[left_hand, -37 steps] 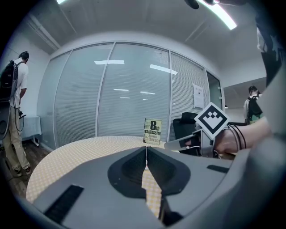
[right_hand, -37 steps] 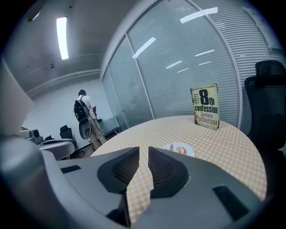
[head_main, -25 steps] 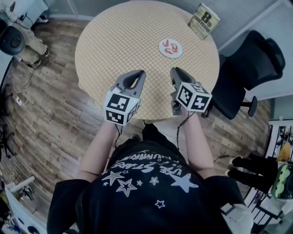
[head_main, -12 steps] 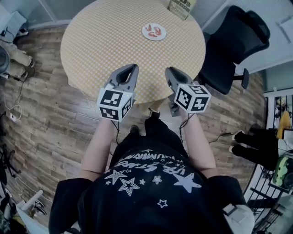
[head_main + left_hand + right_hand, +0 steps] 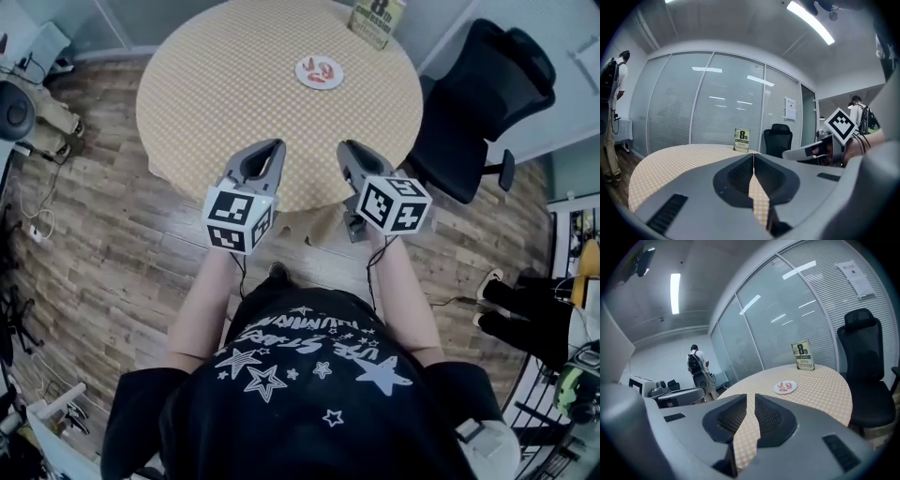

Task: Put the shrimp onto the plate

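Note:
Orange-pink shrimp (image 5: 324, 70) lie on a small white plate (image 5: 303, 73) on the far side of a round yellow-checked table (image 5: 216, 84). The right gripper view shows the same plate (image 5: 778, 390) and shrimp (image 5: 788, 386) well beyond the jaws. My left gripper (image 5: 274, 150) hovers at the table's near edge, shut and empty, its tips touching. My right gripper (image 5: 347, 150) is held beside it, shut on nothing, with only a thin slit between the tips. Both are far short of the plate.
A book (image 5: 375, 19) stands upright behind the plate at the table's far rim. A black office chair (image 5: 478, 94) is at the table's right. Wood floor surrounds the table. A person with a backpack (image 5: 696, 364) stands in the distance.
The table and plate look farther off than a second ago, and the view has shifted slightly. Both grippers keep the same shut pose at the near edge.

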Tool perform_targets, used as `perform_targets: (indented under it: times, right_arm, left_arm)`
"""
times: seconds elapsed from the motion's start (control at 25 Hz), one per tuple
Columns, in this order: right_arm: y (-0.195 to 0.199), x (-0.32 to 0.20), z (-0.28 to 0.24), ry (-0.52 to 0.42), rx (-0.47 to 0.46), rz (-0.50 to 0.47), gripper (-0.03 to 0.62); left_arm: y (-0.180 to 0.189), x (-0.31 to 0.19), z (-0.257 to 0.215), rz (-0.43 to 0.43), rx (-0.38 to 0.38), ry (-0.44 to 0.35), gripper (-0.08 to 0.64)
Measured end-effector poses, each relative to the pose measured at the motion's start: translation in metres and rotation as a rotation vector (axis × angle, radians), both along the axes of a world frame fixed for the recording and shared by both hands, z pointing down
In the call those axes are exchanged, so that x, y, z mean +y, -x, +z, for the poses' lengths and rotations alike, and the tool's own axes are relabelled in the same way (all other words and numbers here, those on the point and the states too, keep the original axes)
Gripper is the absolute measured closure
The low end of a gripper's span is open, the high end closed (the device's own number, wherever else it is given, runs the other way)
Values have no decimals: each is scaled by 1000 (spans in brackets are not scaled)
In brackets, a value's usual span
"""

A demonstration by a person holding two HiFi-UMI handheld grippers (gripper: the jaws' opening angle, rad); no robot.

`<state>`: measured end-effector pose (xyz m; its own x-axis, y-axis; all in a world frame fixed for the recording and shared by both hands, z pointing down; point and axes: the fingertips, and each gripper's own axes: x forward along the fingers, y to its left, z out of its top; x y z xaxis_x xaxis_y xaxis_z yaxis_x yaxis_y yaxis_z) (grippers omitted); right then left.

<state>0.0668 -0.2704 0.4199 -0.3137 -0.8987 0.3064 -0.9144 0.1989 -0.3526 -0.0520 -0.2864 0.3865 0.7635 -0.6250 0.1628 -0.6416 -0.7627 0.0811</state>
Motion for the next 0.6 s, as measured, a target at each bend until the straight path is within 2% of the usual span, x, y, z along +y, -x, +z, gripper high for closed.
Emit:
perform_targets:
  times: [0.24,0.6]
  right_arm:
    - [-15,27,2,11,7,-44,525]
    - [-49,75,-12,-35,15,-70,526]
  left_arm:
    - [-18,26,-2,-25,-9,10,549]
    - [-52,78,-7,-38,-20,-13,549]
